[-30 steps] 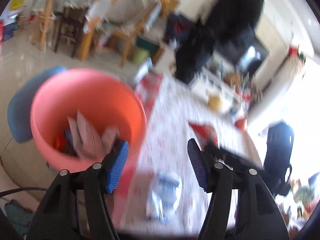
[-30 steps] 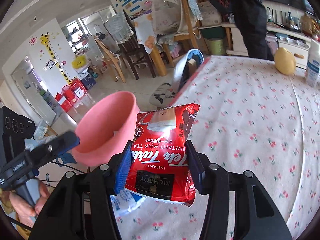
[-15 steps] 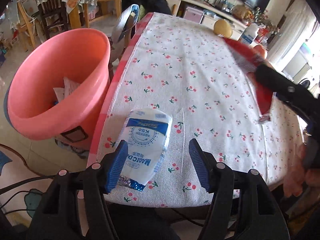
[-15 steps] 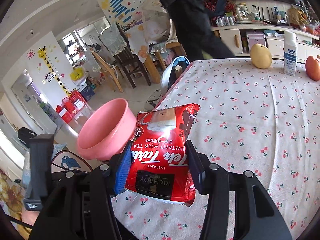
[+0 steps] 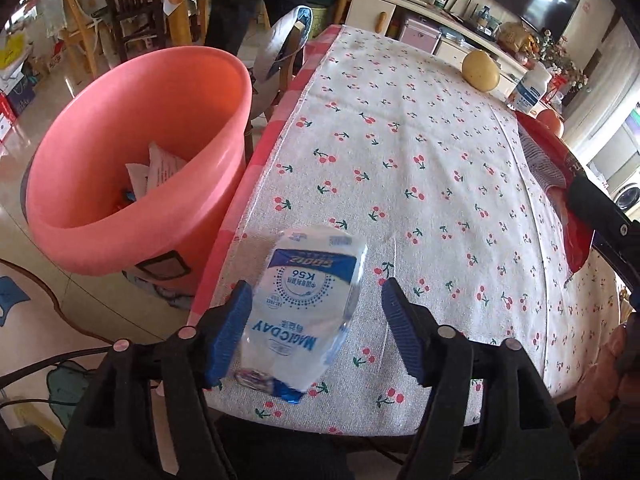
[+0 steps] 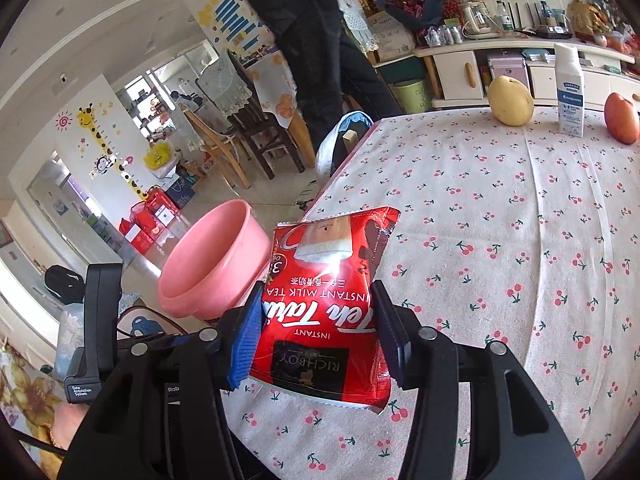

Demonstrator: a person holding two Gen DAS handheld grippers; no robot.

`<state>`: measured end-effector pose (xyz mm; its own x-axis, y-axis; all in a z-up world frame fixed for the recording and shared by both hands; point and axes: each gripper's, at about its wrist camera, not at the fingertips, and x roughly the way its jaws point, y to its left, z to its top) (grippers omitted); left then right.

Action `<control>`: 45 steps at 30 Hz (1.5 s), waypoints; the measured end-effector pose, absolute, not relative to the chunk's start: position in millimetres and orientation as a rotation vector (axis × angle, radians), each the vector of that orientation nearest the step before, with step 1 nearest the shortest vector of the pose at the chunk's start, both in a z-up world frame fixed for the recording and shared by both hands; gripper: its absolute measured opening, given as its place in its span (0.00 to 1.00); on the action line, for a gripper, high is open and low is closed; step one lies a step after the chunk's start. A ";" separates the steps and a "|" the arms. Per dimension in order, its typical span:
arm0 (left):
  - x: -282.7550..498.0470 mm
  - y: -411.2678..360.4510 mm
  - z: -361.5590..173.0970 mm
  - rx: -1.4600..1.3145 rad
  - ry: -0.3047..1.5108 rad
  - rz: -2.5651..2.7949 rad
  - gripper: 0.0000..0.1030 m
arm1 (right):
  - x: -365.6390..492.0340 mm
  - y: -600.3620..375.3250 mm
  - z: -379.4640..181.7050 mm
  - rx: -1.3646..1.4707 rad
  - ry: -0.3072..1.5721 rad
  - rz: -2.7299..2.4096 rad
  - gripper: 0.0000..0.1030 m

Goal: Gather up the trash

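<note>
Left gripper [image 5: 316, 324]: fingers opening, straddling the white packet [image 5: 306, 312] at the surface's 6 o'clock edge. Centre it before closing. Right gripper [image 6: 316, 332] grips the red packet [image 6: 328, 304]; bucket [image 5: 132, 160] at 10 o'clock.

right gripper [image 6: 316, 332] clamped on red milk tea packet [image 6: 324, 304], pink bucket [image 6: 208, 264] beyond

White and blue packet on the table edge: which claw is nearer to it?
Left. The left claw straddles the white and blue packet, jaws opening; the right claw is off to the side, gripping the red milk tea pouch.
</note>
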<state>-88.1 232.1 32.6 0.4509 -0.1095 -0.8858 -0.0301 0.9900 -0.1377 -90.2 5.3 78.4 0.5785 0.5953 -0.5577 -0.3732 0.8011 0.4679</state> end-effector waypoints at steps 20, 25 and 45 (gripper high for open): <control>-90.3 224.7 31.9 -0.136 1.093 -0.072 0.57 | -86.9 10.7 73.4 0.311 0.788 0.596 0.52; -94.3 233.0 46.0 -0.168 1.024 -0.081 0.57 | -86.0 26.7 70.3 0.280 0.806 0.622 0.52; -105.9 364.6 104.1 -0.371 0.671 0.163 0.57 | -56.8 152.7 117.2 0.200 0.748 0.798 0.52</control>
<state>-105.9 364.6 104.1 0.7737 0.0287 -0.6330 -0.2653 0.9218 -0.2825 -56.8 152.7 117.2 0.4607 0.7111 -0.5311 -0.5764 0.6948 0.4302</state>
